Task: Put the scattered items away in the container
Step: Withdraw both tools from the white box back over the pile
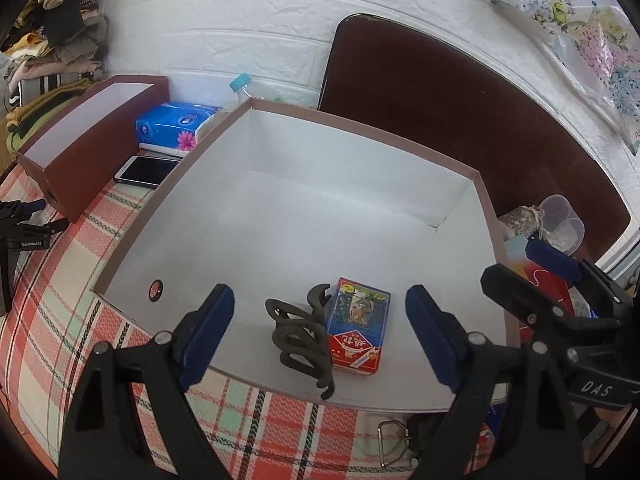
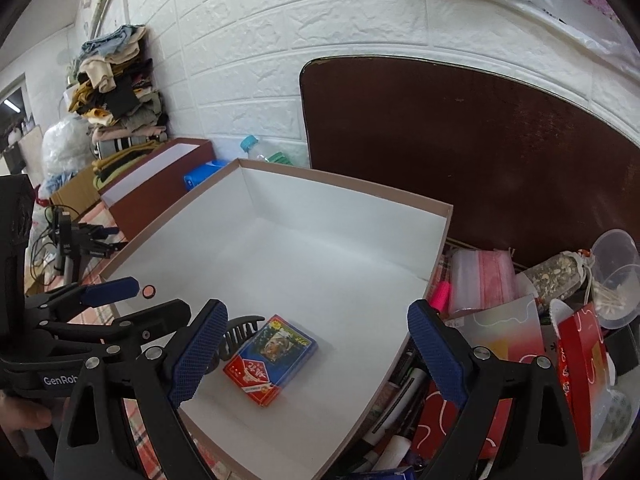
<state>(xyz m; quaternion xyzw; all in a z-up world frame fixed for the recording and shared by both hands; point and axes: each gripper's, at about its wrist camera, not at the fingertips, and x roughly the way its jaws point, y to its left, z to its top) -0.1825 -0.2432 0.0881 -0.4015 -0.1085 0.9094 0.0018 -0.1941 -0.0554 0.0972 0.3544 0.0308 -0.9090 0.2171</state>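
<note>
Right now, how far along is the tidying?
Done: the card pack and black hair claw lie in the white box. In hand: nothing; left gripper and right gripper both have open jaws. Left: the clutter beside the box, like the pink marker and mask pack.

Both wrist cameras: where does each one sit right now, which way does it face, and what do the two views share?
Left wrist: on the left gripper, above the box's near edge, facing the wall; own open fingers show, plus the right gripper.
Right wrist: on the right gripper, at the box's right side beside the clutter pile; own open fingers show, plus the left gripper.
Shared: box, card pack, hair claw.
</note>
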